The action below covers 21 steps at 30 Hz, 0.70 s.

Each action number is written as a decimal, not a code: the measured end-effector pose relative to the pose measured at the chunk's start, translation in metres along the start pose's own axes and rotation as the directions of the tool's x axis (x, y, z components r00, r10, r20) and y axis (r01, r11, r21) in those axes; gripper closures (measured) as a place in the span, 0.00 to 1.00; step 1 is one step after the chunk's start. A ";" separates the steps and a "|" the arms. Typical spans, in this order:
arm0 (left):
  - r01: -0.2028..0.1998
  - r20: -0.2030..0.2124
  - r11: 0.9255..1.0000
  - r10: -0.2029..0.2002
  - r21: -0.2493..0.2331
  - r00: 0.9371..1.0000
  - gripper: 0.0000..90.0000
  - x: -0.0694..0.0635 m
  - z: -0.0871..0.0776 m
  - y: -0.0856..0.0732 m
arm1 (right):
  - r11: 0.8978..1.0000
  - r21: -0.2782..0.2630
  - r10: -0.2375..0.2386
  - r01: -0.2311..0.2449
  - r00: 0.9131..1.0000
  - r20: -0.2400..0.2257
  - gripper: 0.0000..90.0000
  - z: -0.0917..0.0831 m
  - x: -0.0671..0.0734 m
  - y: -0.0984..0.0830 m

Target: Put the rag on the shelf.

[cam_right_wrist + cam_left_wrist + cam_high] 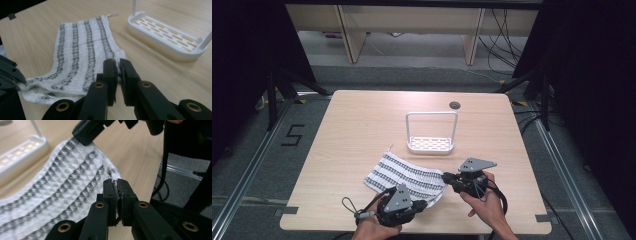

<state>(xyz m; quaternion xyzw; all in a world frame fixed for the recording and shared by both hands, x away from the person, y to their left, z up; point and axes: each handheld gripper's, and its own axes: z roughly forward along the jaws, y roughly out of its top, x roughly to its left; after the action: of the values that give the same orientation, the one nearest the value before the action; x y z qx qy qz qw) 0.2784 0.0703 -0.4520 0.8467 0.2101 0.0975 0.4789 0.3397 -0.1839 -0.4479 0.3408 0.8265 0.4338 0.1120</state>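
A striped waffle cloth (407, 176) lies on the table (357, 125), just in front of a white rack (431, 144). The left gripper (421, 204) pinches the cloth's near corner, jaws together. The right gripper (446, 177) is clamped on the other near corner, though the cloth edge between its jaws is hard to make out.

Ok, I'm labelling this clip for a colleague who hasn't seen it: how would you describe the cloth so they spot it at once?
Start at the light wooden table and find the white rack near its middle. Just nearer the person lies the cloth, its near edge pinched by the left gripper and the right gripper. It is the only soft thing there: white waffle weave with dark stripes.
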 end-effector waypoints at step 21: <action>-0.014 -0.075 0.986 0.002 -0.167 0.997 0.95 0.042 -0.073 0.089 | 0.987 -0.159 -0.037 0.035 0.999 -0.010 0.94 -0.051 0.004 0.097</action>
<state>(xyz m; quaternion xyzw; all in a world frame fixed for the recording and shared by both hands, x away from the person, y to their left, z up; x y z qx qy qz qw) 0.3119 0.1052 -0.3393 0.8002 0.2155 0.1484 0.5397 0.3575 -0.1756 -0.3398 0.3130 0.7960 0.4984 0.1415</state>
